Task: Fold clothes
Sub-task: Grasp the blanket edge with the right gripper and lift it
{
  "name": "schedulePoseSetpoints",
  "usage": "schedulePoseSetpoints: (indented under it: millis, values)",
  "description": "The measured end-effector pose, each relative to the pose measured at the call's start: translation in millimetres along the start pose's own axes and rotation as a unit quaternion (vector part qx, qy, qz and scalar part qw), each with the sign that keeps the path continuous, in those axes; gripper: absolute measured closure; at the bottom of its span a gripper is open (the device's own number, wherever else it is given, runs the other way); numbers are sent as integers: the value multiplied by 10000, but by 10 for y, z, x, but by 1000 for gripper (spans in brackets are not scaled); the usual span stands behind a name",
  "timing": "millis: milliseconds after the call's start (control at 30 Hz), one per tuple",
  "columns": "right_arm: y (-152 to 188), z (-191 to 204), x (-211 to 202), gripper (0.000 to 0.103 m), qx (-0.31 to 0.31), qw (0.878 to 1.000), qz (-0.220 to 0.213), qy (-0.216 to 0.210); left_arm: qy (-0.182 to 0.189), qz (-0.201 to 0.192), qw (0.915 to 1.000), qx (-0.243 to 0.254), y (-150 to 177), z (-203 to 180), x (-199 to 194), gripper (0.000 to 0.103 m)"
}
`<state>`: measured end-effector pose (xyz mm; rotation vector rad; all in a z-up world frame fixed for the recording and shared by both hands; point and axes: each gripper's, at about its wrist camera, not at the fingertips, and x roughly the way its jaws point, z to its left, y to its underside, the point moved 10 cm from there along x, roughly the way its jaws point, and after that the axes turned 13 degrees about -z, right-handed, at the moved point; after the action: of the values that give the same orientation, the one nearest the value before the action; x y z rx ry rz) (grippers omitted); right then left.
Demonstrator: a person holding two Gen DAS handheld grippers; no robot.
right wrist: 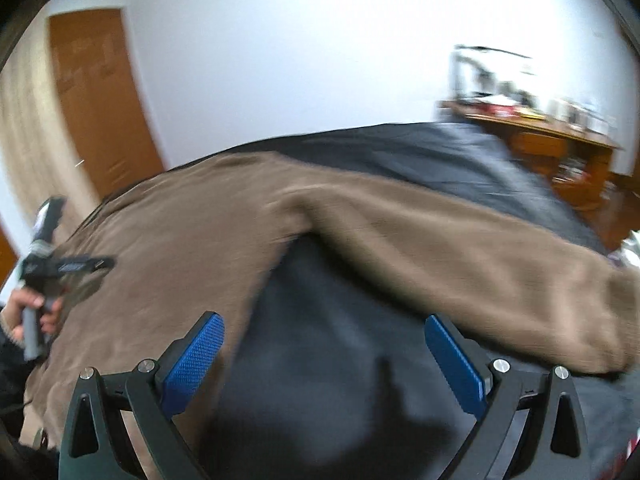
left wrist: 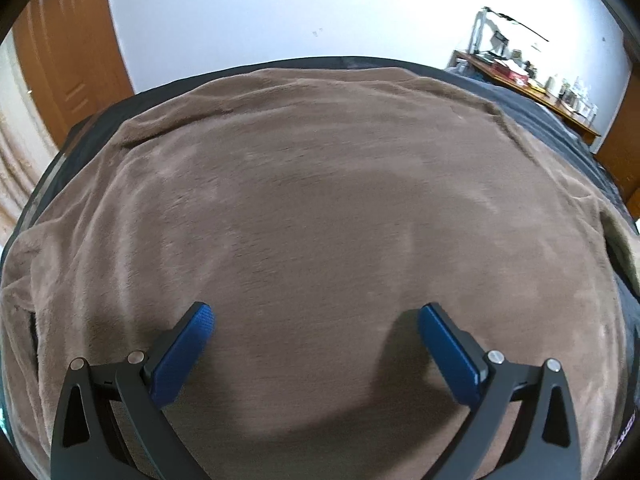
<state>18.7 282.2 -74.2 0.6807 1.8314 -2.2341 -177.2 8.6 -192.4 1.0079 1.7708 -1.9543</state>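
Observation:
A brown fleece garment [left wrist: 320, 200] lies spread flat over a dark bed cover [left wrist: 552, 120]. My left gripper [left wrist: 316, 320] hovers open just above the garment's near part, its blue pads [left wrist: 188, 348] wide apart with nothing between them. In the right wrist view the same brown garment [right wrist: 180, 248] shows its body at left and one sleeve [right wrist: 480, 256] stretched out to the right. My right gripper [right wrist: 324, 336] is open over the dark cover [right wrist: 320, 340] in the gap under the sleeve. The left gripper [right wrist: 44, 256] appears at far left, held by a hand [right wrist: 24, 308].
A wooden door [left wrist: 68, 68] and a pale curtain [right wrist: 28, 140] stand at the left. A cluttered wooden desk [left wrist: 532, 84] sits at the back right against the white wall [left wrist: 300, 12]. The bed's far edge runs along the wall.

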Motion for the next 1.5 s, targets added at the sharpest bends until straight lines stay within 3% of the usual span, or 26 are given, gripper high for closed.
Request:
schedulePoseSetpoints:
  millis: [133,400,500,567,633,800,867,967,1133,1200,1233,1300,1500]
  values:
    - [-116,-647,-276,1,293,9969,-215,704,232,-31,9997,102,-66,-223,-2,0]
    - [-334,-1743,-695,3,1148,9787,-549,1611,568,-47,9982,209,-166,-539,48,0]
    - [-340,-2120,-758,16,1484,9700,-530,1849,562,-24,9982,217,-164,-554,88,0]
    - [-315,-2279,-731,30,1752,9663,-476,1827,540,32,9984,148,-145,-519,134,0]
    - [-274,-2415,-673,32,2022,9623,-412,1770,536,85,9985,42,-116,-470,172,0]
    - [-289,-2511,-452,46,2311,9605,-306,1518,510,40,9986,97,-102,-446,193,0]
    - [-260,-2535,-385,58,2446,9582,-246,1462,469,7,9987,202,-94,-452,201,0]
    - [-181,-2576,-308,65,2708,9532,-170,1334,457,-12,9987,237,-87,-446,206,0]
    - [-114,-2616,-211,66,2826,9505,-115,1287,447,-29,9987,252,-81,-447,216,0]
    - [-137,-2604,-201,70,2769,9520,-140,1295,441,-32,9987,258,-85,-448,223,0]
    - [-152,-2591,-193,82,2710,9535,-136,1316,439,-33,9987,260,-87,-456,229,0]
    - [-199,-2555,-189,92,2545,9572,-144,1374,436,-37,9987,262,-82,-453,221,0]
    - [-429,-2412,-253,96,2056,9634,-369,1678,463,-41,9987,228,-83,-445,202,0]
